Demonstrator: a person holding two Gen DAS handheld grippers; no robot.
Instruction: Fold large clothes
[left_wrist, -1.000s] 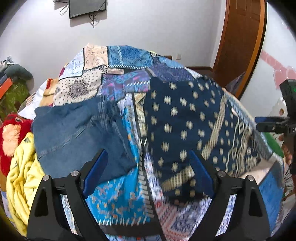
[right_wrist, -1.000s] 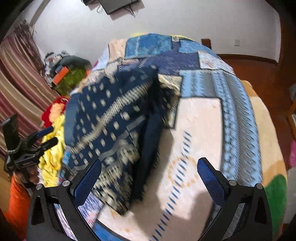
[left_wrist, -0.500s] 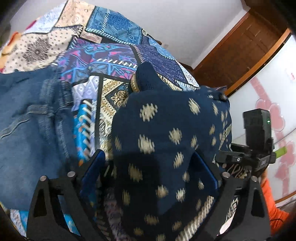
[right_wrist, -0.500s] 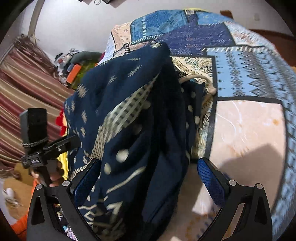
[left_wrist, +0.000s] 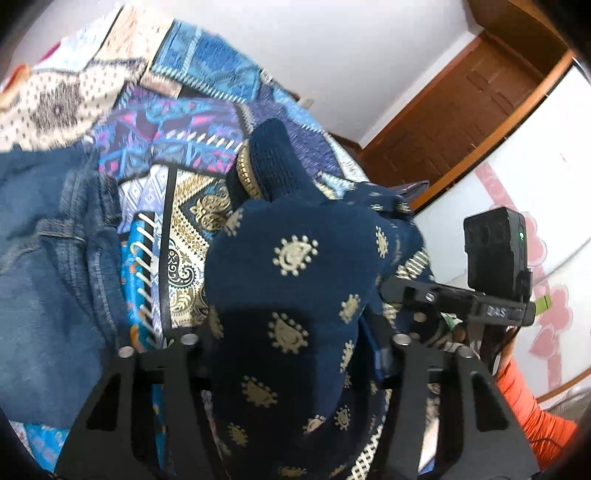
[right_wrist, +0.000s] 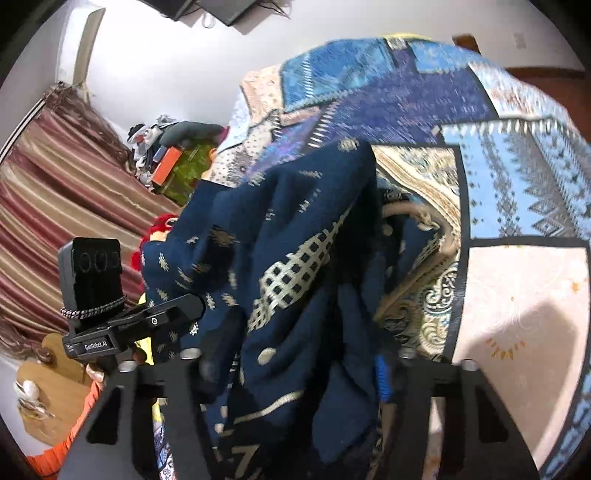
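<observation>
Garment: navy cloth with gold paisley motifs (left_wrist: 295, 295) bunched up in a mound on the patchwork bedspread (left_wrist: 192, 122), toward its near edge; a second ago it lay spread flat.
Left gripper (left_wrist: 291, 354): jaws closing, cloth filling the gap between them; pads hidden by fabric, contact cannot be told. A second ago the gap was wide and bare.
Right gripper (right_wrist: 291, 365): jaws closing around a thick fold of the same cloth (right_wrist: 295, 280); blue pad (right_wrist: 380, 376) shows against the fabric. Earlier it stood wide over the bedspread.
Jeans (left_wrist: 48, 280): at the bedspread's left edge, just beside the mound, unmoved.
Sleeve: orange (left_wrist: 532, 417), lower right.
</observation>
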